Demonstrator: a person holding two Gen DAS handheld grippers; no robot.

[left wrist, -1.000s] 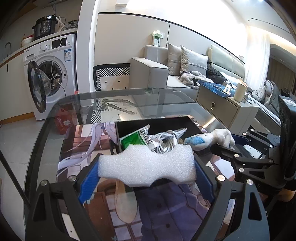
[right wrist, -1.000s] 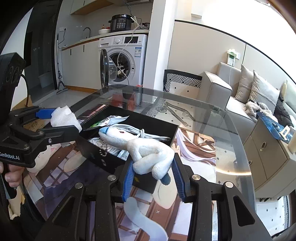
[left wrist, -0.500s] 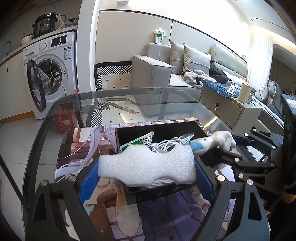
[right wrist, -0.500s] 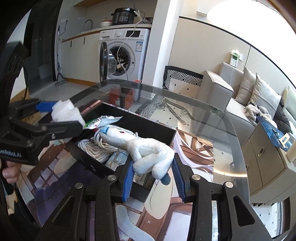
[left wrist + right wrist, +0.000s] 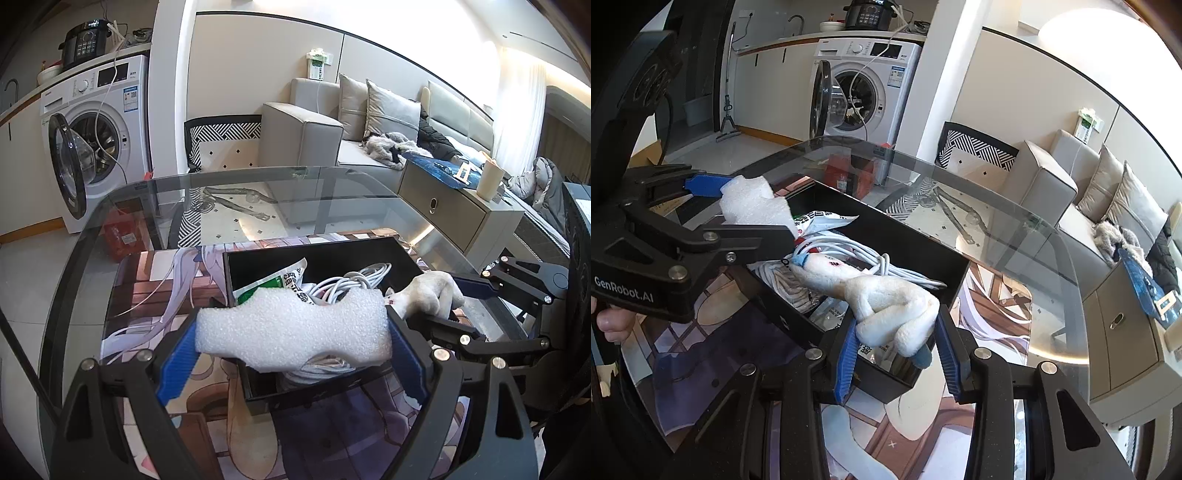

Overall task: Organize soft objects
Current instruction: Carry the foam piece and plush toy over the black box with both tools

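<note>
My left gripper is shut on a white foam block and holds it over the near edge of the black box. My right gripper is shut on a white plush toy with a blue tip, held over the box's right corner. In the left wrist view the plush and the right gripper come in from the right. In the right wrist view the left gripper with the foam is at the left. The box holds a white cable coil and a green and white packet.
The box sits on a printed mat on a glass table. A washing machine with its door open, a grey sofa and a low cabinet stand beyond the table.
Both grippers have moved forward and down toward the box, each still holding its object. The foam and the plush now hang over the box's inside.
</note>
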